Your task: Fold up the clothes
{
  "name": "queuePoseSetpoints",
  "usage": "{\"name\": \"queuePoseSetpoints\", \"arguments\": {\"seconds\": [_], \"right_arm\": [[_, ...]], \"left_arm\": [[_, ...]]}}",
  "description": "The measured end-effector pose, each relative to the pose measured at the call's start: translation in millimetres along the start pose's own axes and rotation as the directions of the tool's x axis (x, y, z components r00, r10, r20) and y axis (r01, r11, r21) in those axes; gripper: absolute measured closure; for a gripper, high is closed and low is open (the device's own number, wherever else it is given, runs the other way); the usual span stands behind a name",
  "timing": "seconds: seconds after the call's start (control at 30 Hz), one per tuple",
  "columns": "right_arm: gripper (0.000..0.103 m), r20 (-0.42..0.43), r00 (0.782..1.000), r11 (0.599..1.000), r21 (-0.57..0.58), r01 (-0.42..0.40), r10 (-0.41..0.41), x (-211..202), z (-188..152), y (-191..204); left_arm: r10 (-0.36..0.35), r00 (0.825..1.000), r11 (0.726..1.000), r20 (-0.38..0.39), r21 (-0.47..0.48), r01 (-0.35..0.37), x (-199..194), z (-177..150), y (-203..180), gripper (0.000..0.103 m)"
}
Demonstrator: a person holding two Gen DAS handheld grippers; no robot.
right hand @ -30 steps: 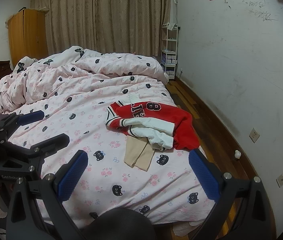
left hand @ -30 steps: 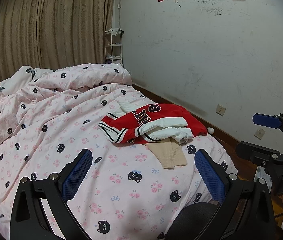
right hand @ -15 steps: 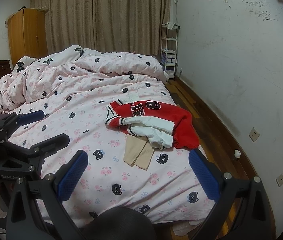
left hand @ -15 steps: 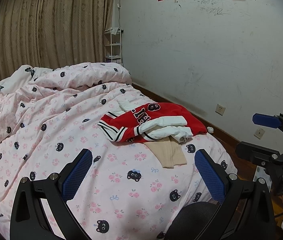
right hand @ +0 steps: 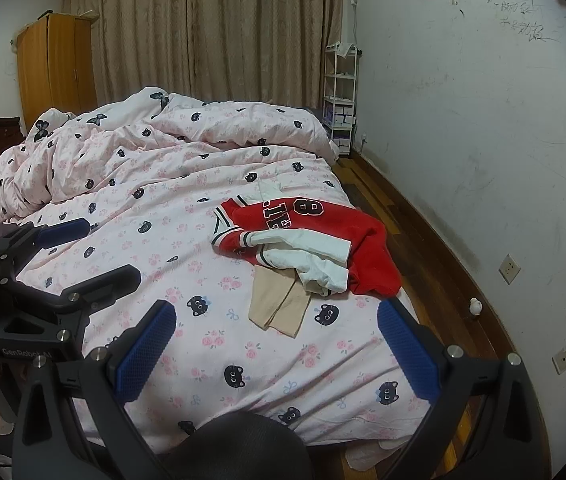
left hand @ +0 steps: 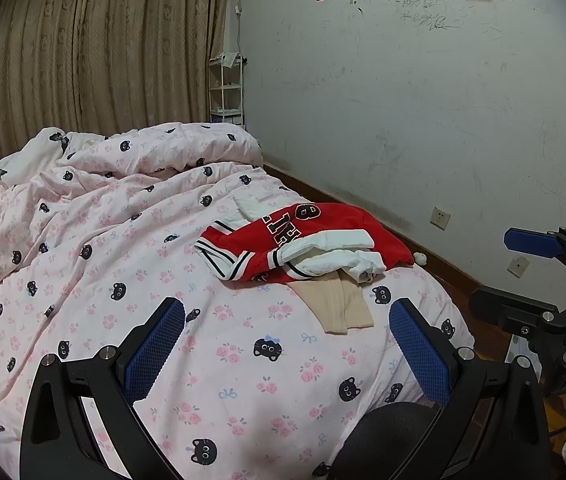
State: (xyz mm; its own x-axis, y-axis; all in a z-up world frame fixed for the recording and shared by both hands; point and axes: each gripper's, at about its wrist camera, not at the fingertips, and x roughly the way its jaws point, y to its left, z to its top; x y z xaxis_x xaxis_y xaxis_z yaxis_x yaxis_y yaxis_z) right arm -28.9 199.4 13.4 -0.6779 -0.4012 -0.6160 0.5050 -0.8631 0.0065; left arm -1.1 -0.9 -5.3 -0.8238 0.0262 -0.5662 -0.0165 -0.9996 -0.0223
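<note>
A crumpled red jacket (left hand: 307, 236) (right hand: 323, 236) with white sleeves and black lettering lies near the right edge of the bed. Beige trousers (left hand: 339, 308) (right hand: 279, 304) stick out from under it toward me. My left gripper (left hand: 287, 344) hangs open above the pink duvet, well short of the clothes, nothing between its blue pads. My right gripper (right hand: 273, 344) is open too, just before the beige trousers. Each gripper also shows at the edge of the other's view: the right gripper (left hand: 539, 280) on the right, the left gripper (right hand: 59, 256) on the left.
The bed carries a pink duvet (left hand: 103, 240) (right hand: 155, 184) with black cat faces, bunched up at the far end. A white wall (left hand: 423, 100) and wooden floor (right hand: 435, 264) run along the right. A white shelf (right hand: 339, 92), curtains and a wooden wardrobe (right hand: 55, 68) stand at the back.
Both grippers have drifted slightly closer to the bed and the clothes. Both stay open; the clothes have not moved.
</note>
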Motion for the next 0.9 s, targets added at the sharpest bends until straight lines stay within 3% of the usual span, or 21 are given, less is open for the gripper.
{"name": "queuePoseSetpoints", "arguments": {"seconds": [0.57, 0.9], "right_arm": [[0.0, -0.003, 1.0, 1.0, 0.003, 0.005, -0.005, 7, 2, -2], [0.001, -0.041, 0.999, 0.999, 0.02, 0.028, -0.027, 55, 0, -21]], "left_arm": [[0.009, 1.0, 1.0, -0.004, -0.007, -0.009, 2, 1, 5, 0.002], [-0.029, 0.999, 0.999, -0.038, -0.017, 0.029, 40, 0, 28, 0.002]]}}
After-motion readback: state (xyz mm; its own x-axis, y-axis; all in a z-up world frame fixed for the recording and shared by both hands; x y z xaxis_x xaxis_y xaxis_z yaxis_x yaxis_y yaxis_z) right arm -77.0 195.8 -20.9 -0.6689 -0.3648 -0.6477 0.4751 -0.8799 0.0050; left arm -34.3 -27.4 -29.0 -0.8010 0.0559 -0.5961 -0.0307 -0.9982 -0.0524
